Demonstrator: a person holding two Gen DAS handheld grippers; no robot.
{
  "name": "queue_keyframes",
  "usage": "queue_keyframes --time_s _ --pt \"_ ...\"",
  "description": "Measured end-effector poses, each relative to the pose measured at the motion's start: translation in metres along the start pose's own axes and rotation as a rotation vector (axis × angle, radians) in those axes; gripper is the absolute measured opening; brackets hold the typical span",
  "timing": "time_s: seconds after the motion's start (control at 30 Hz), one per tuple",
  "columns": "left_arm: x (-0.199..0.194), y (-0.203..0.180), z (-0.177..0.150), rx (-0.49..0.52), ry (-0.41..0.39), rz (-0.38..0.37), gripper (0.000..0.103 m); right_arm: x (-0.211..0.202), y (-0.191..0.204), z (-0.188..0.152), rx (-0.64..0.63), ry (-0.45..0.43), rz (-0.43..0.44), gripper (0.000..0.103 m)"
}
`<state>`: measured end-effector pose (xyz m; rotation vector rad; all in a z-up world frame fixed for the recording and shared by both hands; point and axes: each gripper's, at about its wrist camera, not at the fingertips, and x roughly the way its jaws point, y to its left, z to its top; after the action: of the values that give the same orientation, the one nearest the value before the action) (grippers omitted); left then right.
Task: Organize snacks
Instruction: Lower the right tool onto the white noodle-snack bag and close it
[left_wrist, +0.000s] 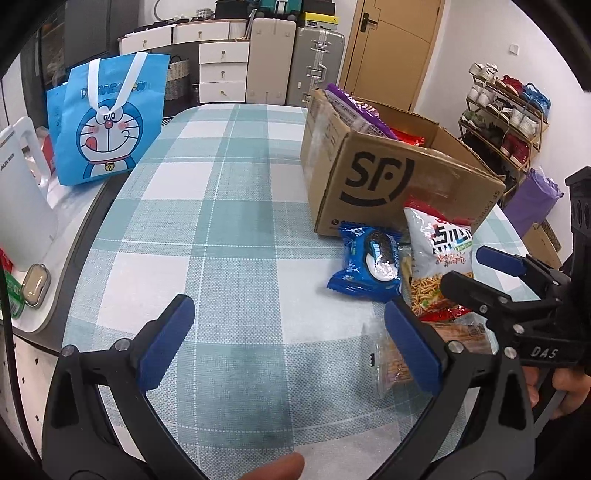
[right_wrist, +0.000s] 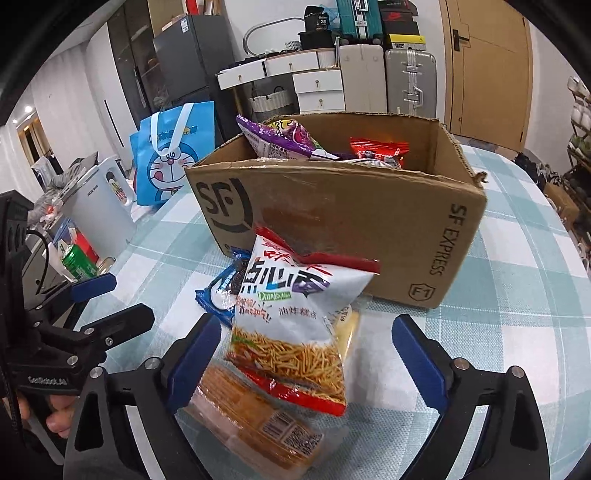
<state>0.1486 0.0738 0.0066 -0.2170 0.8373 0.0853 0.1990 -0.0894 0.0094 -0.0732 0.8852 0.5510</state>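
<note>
The right gripper (right_wrist: 306, 358) stands at the bottom of its view with both blue fingers wide apart, and it holds nothing. Between the fingers, low in the frame, a clear pack of wafers (right_wrist: 258, 421) lies on the checked tablecloth (right_wrist: 517, 332). A white noodle snack bag (right_wrist: 295, 325) rests on top of the wafers, tilted, its upper part near the cardboard box (right_wrist: 351, 221). A blue cookie pack (right_wrist: 221, 291) lies just left of this bag and partly under it.

The left gripper (left_wrist: 288, 339) is also spread open and empty, over bare cloth in the lower middle of its view. The snacks are at the right of that frame, beside its right finger.

The box stands behind the snacks in the middle of the frame, open at the top. A purple bag (right_wrist: 280, 140) and a red bag (right_wrist: 380, 147) stick out of it.

Farther away, in the upper left, a blue cartoon bag (right_wrist: 173, 155) stands near a white kettle (right_wrist: 103, 206).
</note>
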Motion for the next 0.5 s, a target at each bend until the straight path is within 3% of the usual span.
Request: queue_keyframes --time_s 0.1,0.37,0.5 --pt "-0.002 0.003 0.001 -0.007 -0.005 -0.001 0.102 0.008 0.005 0.004 -0.002 0.016 -0.012 0.092" --pt "-0.005 0.005 0.002 -0.014 -0.012 0.004 0.102 0.023 0.005 0.002 0.035 0.036 0.037 0.065" --pt "-0.004 0.003 0.001 -0.009 -0.010 0.005 0.102 0.021 0.002 0.000 0.032 0.019 0.054 0.058"
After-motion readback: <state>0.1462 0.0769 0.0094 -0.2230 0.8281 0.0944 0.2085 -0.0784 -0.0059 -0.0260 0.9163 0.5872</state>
